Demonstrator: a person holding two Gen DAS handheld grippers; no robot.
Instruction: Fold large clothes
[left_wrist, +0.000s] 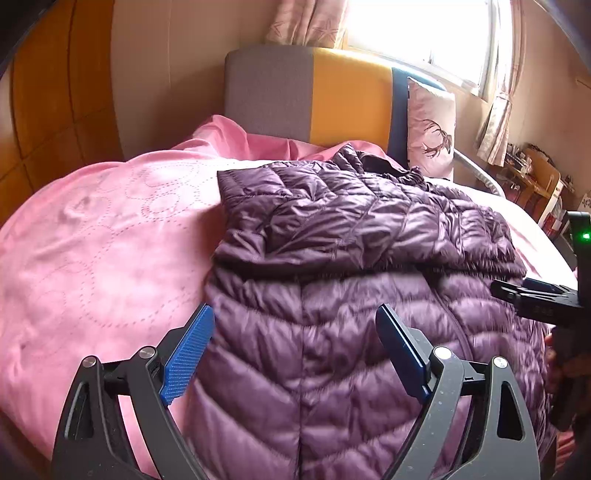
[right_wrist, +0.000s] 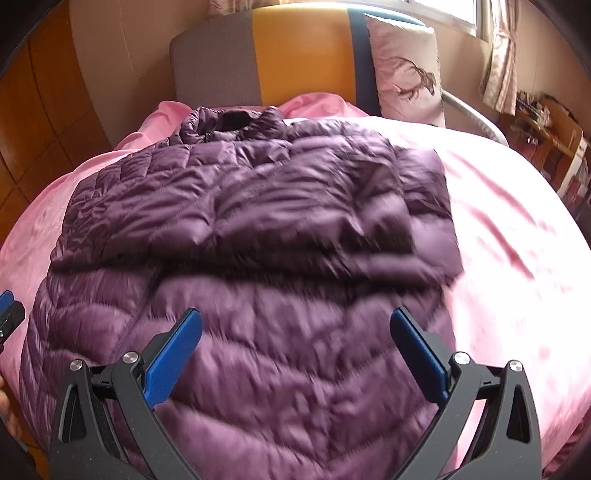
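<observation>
A bed with a pink quilted bedspread (left_wrist: 92, 240) fills both views, its grey, yellow and blue headboard (left_wrist: 310, 92) at the far end. On the bedspread lies a purple quilted down jacket (right_wrist: 236, 229), collar toward the headboard, its sleeves folded in across the chest so their edge forms a ridge across the middle (the lower half is blurred in both views). A pale cushion printed with a deer (left_wrist: 430, 129) leans against the headboard's blue end. The left gripper (left_wrist: 295, 347) hangs above the jacket's lower left part, jaws spread wide and holding nothing. The right gripper (right_wrist: 295, 350) hangs over the hem area, jaws equally wide and empty.
</observation>
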